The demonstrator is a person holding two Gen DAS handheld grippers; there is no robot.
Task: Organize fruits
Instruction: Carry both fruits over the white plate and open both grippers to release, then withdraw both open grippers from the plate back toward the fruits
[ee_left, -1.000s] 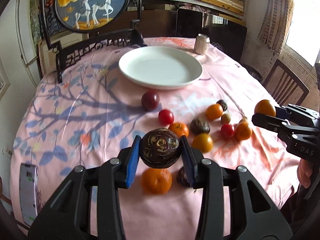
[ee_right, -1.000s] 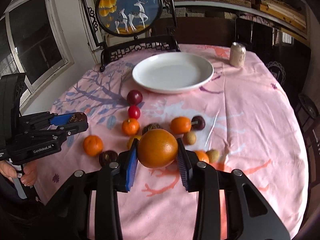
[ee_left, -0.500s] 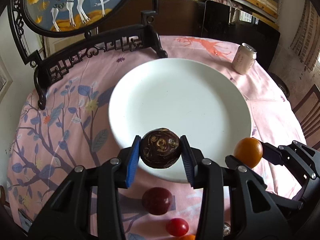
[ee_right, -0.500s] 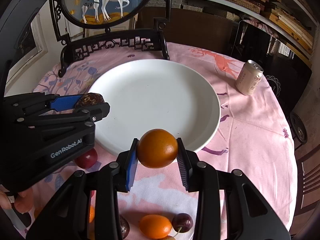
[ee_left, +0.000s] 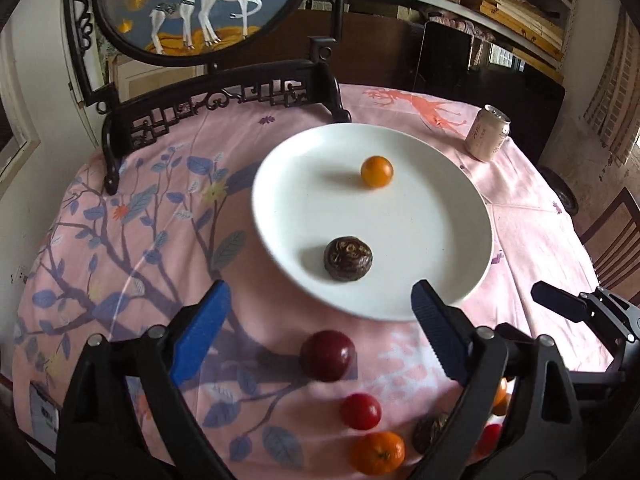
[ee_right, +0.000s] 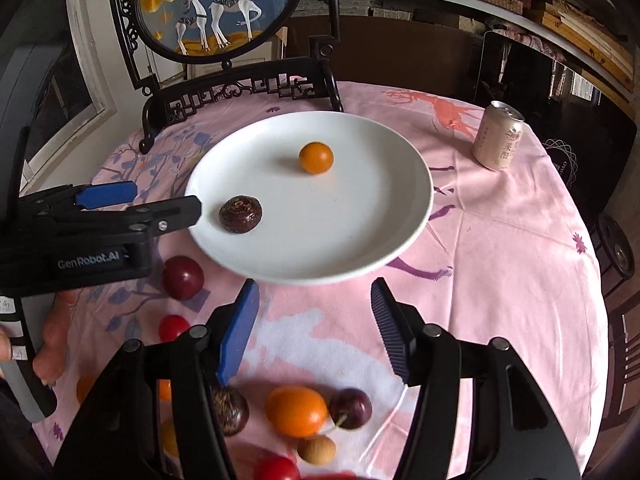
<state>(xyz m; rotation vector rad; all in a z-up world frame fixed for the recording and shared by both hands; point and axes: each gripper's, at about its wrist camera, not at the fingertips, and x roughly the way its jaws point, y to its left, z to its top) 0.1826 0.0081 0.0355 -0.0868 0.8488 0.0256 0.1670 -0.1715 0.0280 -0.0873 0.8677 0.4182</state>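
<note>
Resting on plate [ee_left: 460,216]: orange [ee_left: 377,171] and brown fruit [ee_left: 347,258], both released since earlier.
Left gripper [ee_left: 320,328]: jaws now spread, empty.
Right gripper [ee_right: 316,328]: jaws now spread, empty.

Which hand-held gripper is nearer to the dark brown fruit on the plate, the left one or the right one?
Left. The left hand-held gripper reaches the plate rim beside the dark brown fruit; the right hand-held gripper is off the plate, nearer the camera.

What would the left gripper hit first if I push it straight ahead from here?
Most likely the dark brown fruit on the white plate: it sits centred ahead of the open left gripper. If the gripper travels low, the plate's near rim could come first.
</note>
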